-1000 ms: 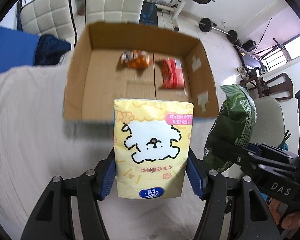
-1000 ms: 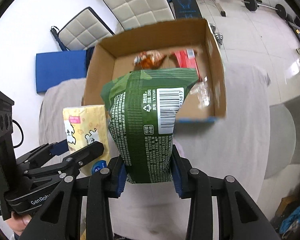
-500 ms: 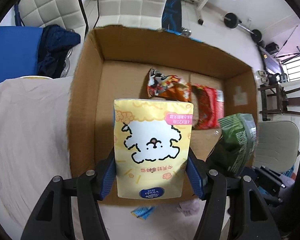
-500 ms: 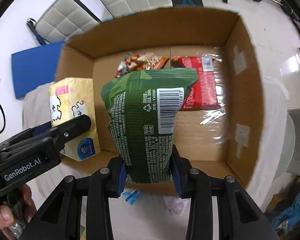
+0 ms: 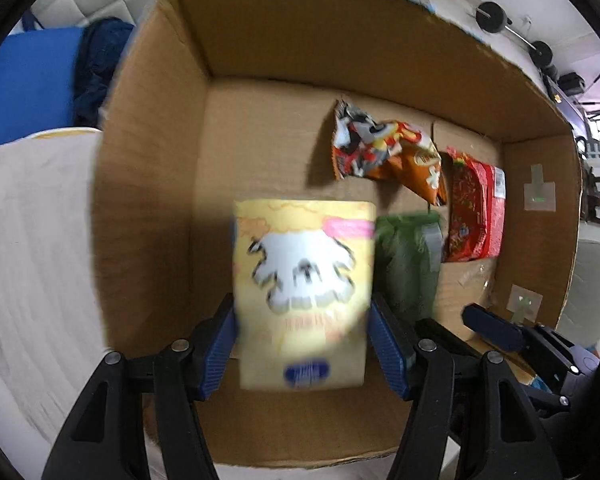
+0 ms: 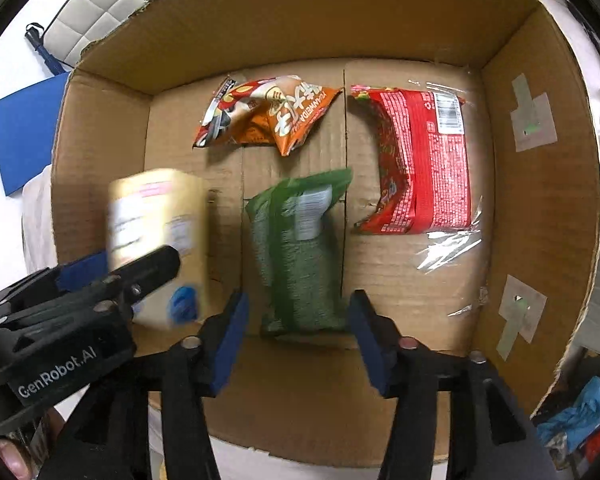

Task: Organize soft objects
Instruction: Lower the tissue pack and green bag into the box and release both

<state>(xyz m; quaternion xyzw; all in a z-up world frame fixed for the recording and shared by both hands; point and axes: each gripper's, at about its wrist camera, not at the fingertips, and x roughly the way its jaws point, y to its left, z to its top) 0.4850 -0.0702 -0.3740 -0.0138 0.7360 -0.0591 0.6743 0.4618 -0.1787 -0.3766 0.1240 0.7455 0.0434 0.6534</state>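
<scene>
Cardboard box, left to right: yellow tissue pack clamped in the left gripper jaws; green snack bag (blurred) between the right gripper jaws, which are opening, pads clear of it; orange packet and red packet on the floor behind.

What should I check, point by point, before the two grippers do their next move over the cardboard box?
1. Right gripper free of the green snack bag: ok, jaws opening, gaps show beside the bag.
2. Green snack bag settled on the box floor: cannot tell, it is blurred.
3. Left gripper holding the yellow tissue pack: ok, pads against both sides.
4. Free floor in the cardboard box left of the green bag for the tissue pack: ok.
5. Orange snack bag and red noodle packet lying flat, out of the way: ok.
</scene>
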